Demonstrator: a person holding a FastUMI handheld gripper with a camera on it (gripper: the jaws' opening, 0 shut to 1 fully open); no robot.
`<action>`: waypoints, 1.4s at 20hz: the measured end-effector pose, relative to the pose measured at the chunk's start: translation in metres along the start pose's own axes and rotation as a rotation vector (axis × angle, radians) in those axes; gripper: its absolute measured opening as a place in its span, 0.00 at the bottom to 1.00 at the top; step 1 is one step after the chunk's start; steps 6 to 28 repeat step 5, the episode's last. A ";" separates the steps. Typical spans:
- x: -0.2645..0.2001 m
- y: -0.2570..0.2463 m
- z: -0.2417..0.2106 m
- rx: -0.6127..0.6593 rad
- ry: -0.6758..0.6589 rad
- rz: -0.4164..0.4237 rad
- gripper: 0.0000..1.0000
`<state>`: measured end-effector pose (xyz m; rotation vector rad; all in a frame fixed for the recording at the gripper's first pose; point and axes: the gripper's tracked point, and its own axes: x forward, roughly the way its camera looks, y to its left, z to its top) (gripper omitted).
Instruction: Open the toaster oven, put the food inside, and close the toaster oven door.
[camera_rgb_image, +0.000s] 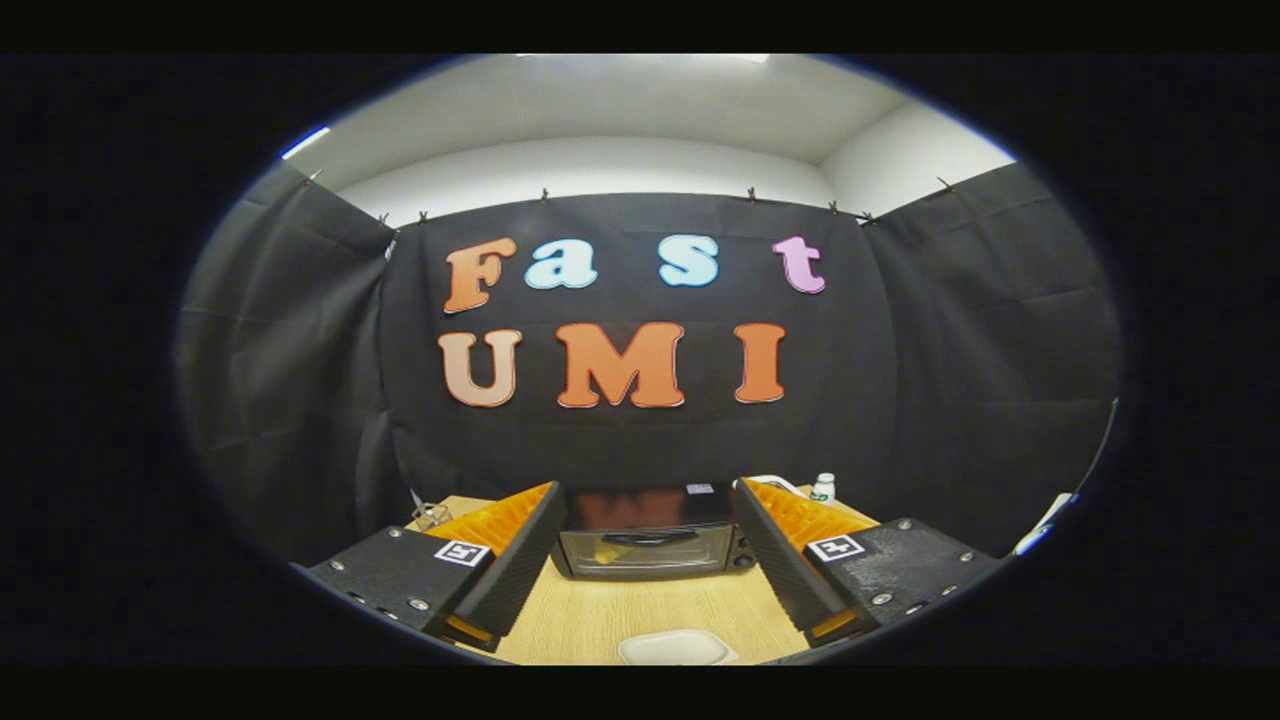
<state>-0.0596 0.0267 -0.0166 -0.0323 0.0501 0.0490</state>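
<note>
A black toaster oven (650, 535) stands on the wooden table (600, 620) against the booth's back wall, beyond my fingers. Its glass door (647, 550) is closed, with a dark handle across the top of the door. Something yellowish shows dimly behind the glass. A white dish (675, 647) lies on the table near me, between and below my fingers; what it holds is hidden. My gripper (650, 560) is open wide, its fingers framing the oven on both sides with nothing between them.
A small white bottle with a green cap (823, 487) stands behind the right finger, next to a white cable. A small metal object (430, 514) lies at the table's back left corner. Black cloth walls close in the booth on three sides.
</note>
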 end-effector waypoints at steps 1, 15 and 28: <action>-0.003 0.000 -0.001 0.001 0.001 0.005 1.00; -0.014 -0.007 0.004 0.022 -0.007 0.007 0.99; -0.014 -0.007 0.004 0.022 -0.007 0.007 0.99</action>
